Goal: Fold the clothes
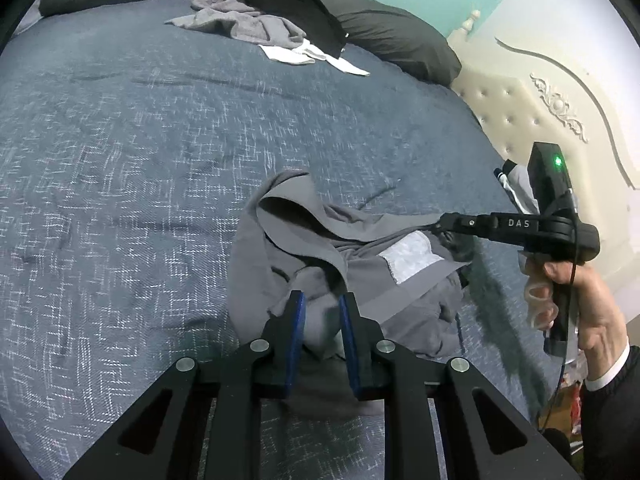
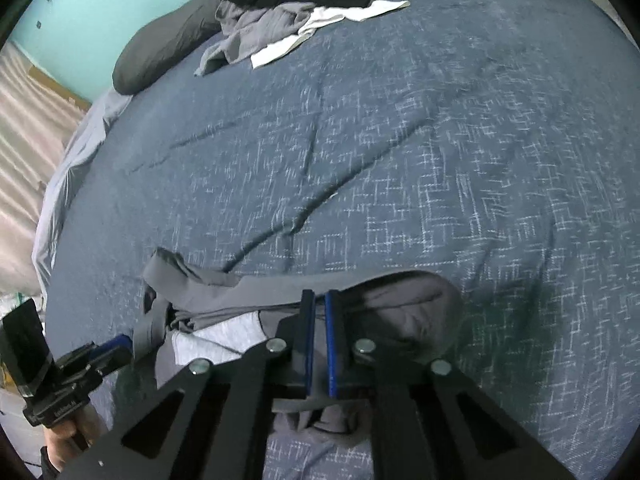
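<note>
Two grippers on one grey garment (image 1: 360,272) mid-bedspread (image 1: 140,160). The left gripper (image 1: 322,304) pinches a fold narrowly — the right gripper (image 2: 319,304) clamps its waistband. One clothes pile (image 1: 272,20) lies by two pillows (image 1: 392,36).

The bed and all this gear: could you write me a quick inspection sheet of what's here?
Surface: blue patterned bedspread, lightly creased.
Job's things: crumpled grey garment with a white label, near the bed's edge.
Clutter: pile of grey, black and white clothes by the dark pillows.
Grippers: left gripper shut on a grey fold; right gripper nearly shut on the garment's edge, held in a hand.
Cables: thin black cable hanging from the right gripper.
Surroundings: cream tufted headboard, turquoise wall, pale striped floor.
</note>
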A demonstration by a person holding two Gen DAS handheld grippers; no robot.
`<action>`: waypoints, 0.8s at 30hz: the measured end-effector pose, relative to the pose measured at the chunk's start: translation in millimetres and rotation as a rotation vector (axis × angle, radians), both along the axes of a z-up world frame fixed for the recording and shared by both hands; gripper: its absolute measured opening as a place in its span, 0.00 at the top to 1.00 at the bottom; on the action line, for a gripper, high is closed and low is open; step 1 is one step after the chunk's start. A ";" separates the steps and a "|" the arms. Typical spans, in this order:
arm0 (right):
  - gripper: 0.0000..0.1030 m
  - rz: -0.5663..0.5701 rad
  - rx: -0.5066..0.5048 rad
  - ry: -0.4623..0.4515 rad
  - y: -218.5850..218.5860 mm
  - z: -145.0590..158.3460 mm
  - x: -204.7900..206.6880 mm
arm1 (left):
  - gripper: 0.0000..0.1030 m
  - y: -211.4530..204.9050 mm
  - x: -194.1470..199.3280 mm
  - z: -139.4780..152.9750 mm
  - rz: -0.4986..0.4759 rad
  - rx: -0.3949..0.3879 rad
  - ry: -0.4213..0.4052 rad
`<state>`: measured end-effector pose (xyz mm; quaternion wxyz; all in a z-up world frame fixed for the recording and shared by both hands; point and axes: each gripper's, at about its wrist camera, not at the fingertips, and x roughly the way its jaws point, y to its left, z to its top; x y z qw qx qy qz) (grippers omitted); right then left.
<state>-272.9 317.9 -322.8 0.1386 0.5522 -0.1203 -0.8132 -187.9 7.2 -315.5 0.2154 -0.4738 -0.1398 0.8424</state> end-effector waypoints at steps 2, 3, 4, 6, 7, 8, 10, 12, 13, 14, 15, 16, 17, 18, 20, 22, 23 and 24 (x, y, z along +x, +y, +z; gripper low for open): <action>0.80 0.006 0.016 -0.007 -8.8 -0.2 -3.3 | 0.81 0.7 1.1 0.9 -0.003 0.005 0.001; 0.73 0.006 0.013 -0.013 -9.6 -0.8 -5.6 | 0.81 1.0 1.6 1.9 -0.005 0.006 0.003; 0.72 0.002 0.006 -0.022 -8.4 -1.4 -7.4 | 0.81 1.4 2.0 3.0 -0.006 0.007 0.005; 0.72 -0.005 -0.008 -0.041 -5.8 -2.8 -10.9 | 0.81 0.9 2.1 3.7 -0.006 0.009 0.006; 0.72 -0.008 -0.015 -0.050 -4.5 -3.5 -12.7 | 0.81 0.5 2.2 4.0 -0.006 0.011 0.006; 0.72 -0.009 -0.016 -0.055 -4.5 -3.9 -14.0 | 0.81 0.6 2.5 4.2 -0.007 0.012 0.006; 0.72 -0.022 -0.027 -0.066 -5.2 -7.4 -18.2 | 0.81 0.8 3.4 4.4 -0.008 0.012 0.005; 0.74 -0.038 -0.042 -0.079 -5.7 -11.5 -23.0 | 0.81 1.6 4.6 5.0 -0.011 0.006 0.009; 0.79 -0.047 -0.049 -0.081 -5.8 -12.8 -25.1 | 0.81 2.3 5.3 5.6 -0.013 -0.001 0.013; 0.86 -0.060 -0.059 -0.080 -2.8 -13.3 -25.6 | 0.81 2.7 5.8 6.1 -0.015 -0.005 0.017; 0.90 -0.076 -0.071 -0.077 1.9 -13.4 -25.0 | 0.81 2.4 5.8 6.2 -0.017 -0.003 0.016; 0.93 -0.090 -0.087 -0.073 5.5 -13.1 -25.2 | 0.81 2.0 5.7 6.3 -0.018 -0.001 0.014; 0.98 -0.099 -0.100 -0.071 8.2 -10.8 -26.0 | 0.80 1.7 5.8 6.6 -0.019 0.001 0.015; 0.99 -0.110 -0.111 -0.067 11.4 -8.4 -26.6 | 0.80 2.0 5.9 7.3 -0.021 -0.003 0.018; 0.99 -0.126 -0.128 -0.059 16.9 -5.5 -26.4 | 0.78 2.4 7.5 10.6 -0.030 -0.002 0.028; 0.99 -0.147 -0.147 -0.049 23.4 -0.9 -25.5 | 0.73 3.7 9.7 15.1 -0.037 0.007 0.040; 0.99 -0.155 -0.152 -0.041 26.0 1.9 -25.3 | 0.67 6.1 10.3 16.2 -0.045 0.007 0.045; 0.99 -0.161 -0.156 -0.034 29.2 5.2 -24.5 | 0.64 8.4 11.0 17.2 -0.053 0.007 0.051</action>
